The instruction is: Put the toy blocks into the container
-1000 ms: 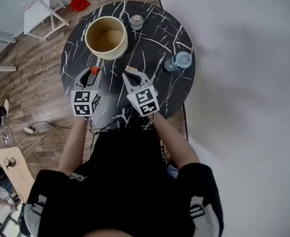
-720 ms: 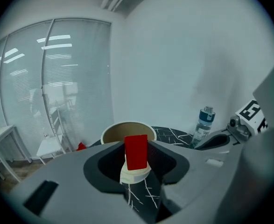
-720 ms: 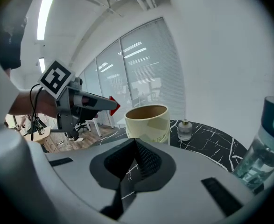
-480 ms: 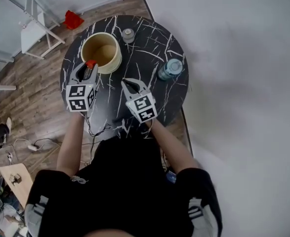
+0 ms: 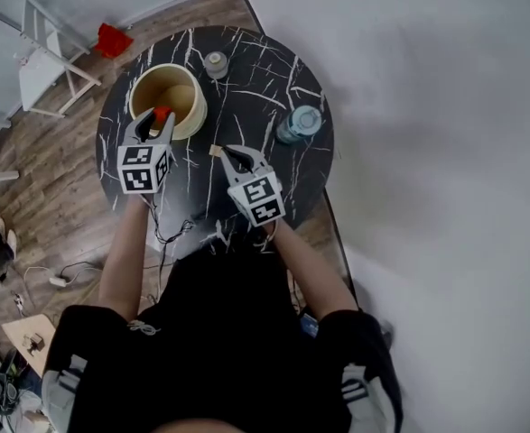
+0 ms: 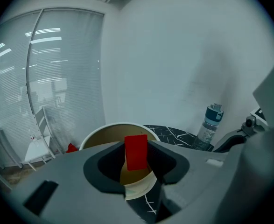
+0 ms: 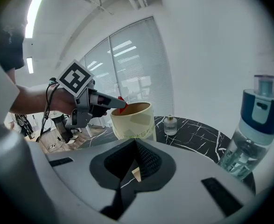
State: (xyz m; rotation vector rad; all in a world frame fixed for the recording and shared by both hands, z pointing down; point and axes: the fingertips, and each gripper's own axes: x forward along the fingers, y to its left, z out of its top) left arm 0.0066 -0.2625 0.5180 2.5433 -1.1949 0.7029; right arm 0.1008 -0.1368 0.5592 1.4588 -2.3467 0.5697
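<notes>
Over the dark surface (image 5: pixel 255 79), the left gripper (image 5: pixel 159 121) pinches the red block (image 6: pixel 136 151) on flat sides; it seems light, stiff. The right gripper (image 5: pixel 232 155) has its jaws pressed together.

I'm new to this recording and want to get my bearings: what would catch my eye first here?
The red block stands out most, clamped in the left gripper at the near rim of the cream container on the black marbled table. The right gripper, jaws shut and empty, points at a small tan block mid-table, a water bottle to its right.
</notes>
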